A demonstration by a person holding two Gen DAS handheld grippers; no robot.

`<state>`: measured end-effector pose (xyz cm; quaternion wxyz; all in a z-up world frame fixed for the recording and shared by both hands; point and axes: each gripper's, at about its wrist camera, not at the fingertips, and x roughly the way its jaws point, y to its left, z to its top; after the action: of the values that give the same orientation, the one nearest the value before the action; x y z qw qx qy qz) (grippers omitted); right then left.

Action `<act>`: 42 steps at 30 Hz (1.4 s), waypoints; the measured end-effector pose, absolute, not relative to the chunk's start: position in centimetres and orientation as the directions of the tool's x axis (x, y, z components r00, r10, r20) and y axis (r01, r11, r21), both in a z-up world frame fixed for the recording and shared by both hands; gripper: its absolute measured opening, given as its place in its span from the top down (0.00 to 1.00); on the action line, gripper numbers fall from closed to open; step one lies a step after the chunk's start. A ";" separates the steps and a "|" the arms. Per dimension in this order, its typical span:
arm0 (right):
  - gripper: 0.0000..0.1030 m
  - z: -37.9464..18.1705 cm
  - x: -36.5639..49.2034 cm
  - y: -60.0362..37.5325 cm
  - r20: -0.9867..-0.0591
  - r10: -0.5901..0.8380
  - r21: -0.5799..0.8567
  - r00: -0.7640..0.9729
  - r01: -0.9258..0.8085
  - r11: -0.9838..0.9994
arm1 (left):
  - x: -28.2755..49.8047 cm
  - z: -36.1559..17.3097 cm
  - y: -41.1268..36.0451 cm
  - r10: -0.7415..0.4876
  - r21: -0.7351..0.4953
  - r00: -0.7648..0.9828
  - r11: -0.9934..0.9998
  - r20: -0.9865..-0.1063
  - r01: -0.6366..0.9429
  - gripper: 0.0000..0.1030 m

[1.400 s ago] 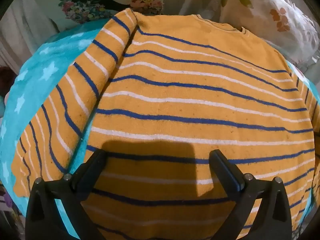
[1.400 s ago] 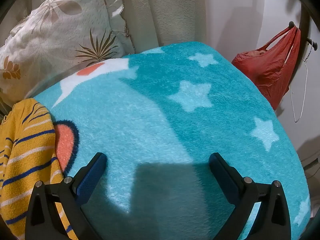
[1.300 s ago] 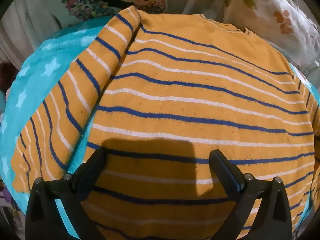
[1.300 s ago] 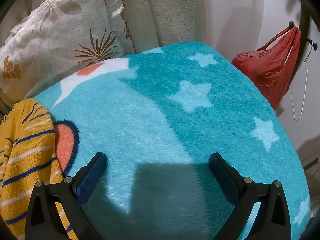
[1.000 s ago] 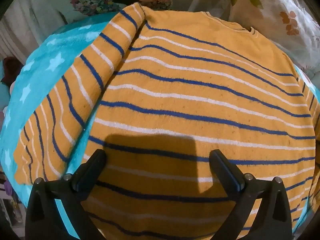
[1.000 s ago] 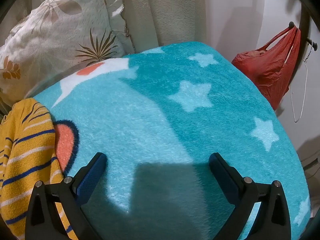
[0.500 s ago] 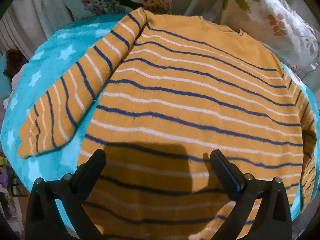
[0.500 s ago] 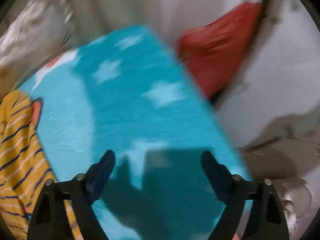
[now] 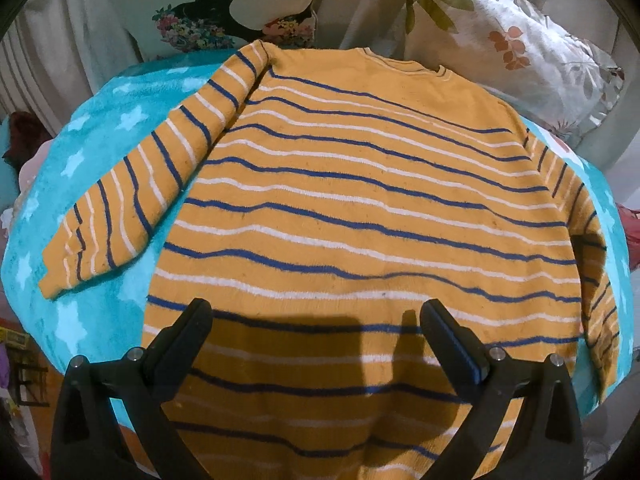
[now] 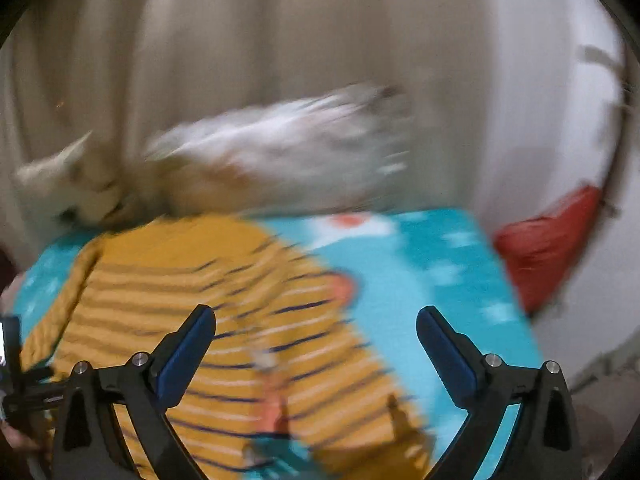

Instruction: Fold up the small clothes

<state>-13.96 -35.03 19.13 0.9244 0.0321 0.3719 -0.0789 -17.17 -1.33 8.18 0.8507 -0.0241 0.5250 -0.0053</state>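
An orange sweater (image 9: 360, 208) with blue and white stripes lies flat on a turquoise star blanket (image 9: 100, 136). Its left sleeve (image 9: 136, 196) stretches out to the left; the right sleeve (image 9: 596, 264) hangs along the right side. My left gripper (image 9: 316, 320) is open and empty, above the sweater's lower hem. My right gripper (image 10: 316, 324) is open and empty, held above the sweater's right side (image 10: 224, 320); this view is blurred by motion.
Floral pillows (image 9: 512, 40) lean against the curtain behind the sweater's collar. A red bag (image 10: 548, 240) hangs at the right beyond the blanket's edge (image 10: 504, 280). Part of the other gripper shows at the far left of the right wrist view (image 10: 12, 360).
My left gripper has pulled back, so the whole sweater and both sleeves show. My right gripper has swung fast to the left and back, from over bare blanket to over the sweater's right side.
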 end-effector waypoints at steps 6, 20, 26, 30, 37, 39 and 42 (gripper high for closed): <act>0.03 12.6 -9.6 -24.3 -0.780 0.023 0.012 0.626 -0.021 1.000 | -13.5 7.3 -2.7 -0.017 -0.037 0.410 0.998 -0.912 -0.041 0.00; 0.04 1.1 -6.8 -22.6 -0.885 -0.017 -0.015 0.466 0.009 1.000 | -10.9 3.0 -2.4 -0.012 -0.022 0.335 0.999 -0.942 -0.026 0.00; 0.00 0.7 -6.8 -22.8 -0.876 -0.035 -0.020 0.480 0.036 0.999 | -9.4 2.7 -3.2 0.009 0.002 0.348 1.000 -0.937 -0.019 0.00; 0.00 0.7 -7.0 -22.4 -0.863 -0.046 -0.024 0.503 0.051 0.998 | -9.6 1.9 -3.7 0.010 0.005 0.371 1.000 -0.929 -0.016 0.00; 0.00 0.6 -7.0 -22.4 -0.856 -0.044 -0.020 0.516 0.052 0.998 | -11.6 1.6 -2.8 0.005 0.001 0.401 1.000 -0.916 -0.008 0.00; 0.00 0.7 -7.1 -22.3 -0.854 -0.047 -0.021 0.518 0.056 0.998 | -11.8 1.5 -2.8 0.007 0.002 0.412 1.000 -0.911 -0.011 0.00; 0.00 0.6 -7.1 -22.4 -0.853 -0.044 -0.019 0.520 0.054 0.998 | -12.6 1.6 -2.9 0.012 0.001 0.424 1.000 -0.906 -0.025 0.00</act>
<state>-7.09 -22.38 0.64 0.8719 0.0051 0.4889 -0.0283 -12.64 -2.88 1.56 0.8437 -0.0062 0.5366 0.0109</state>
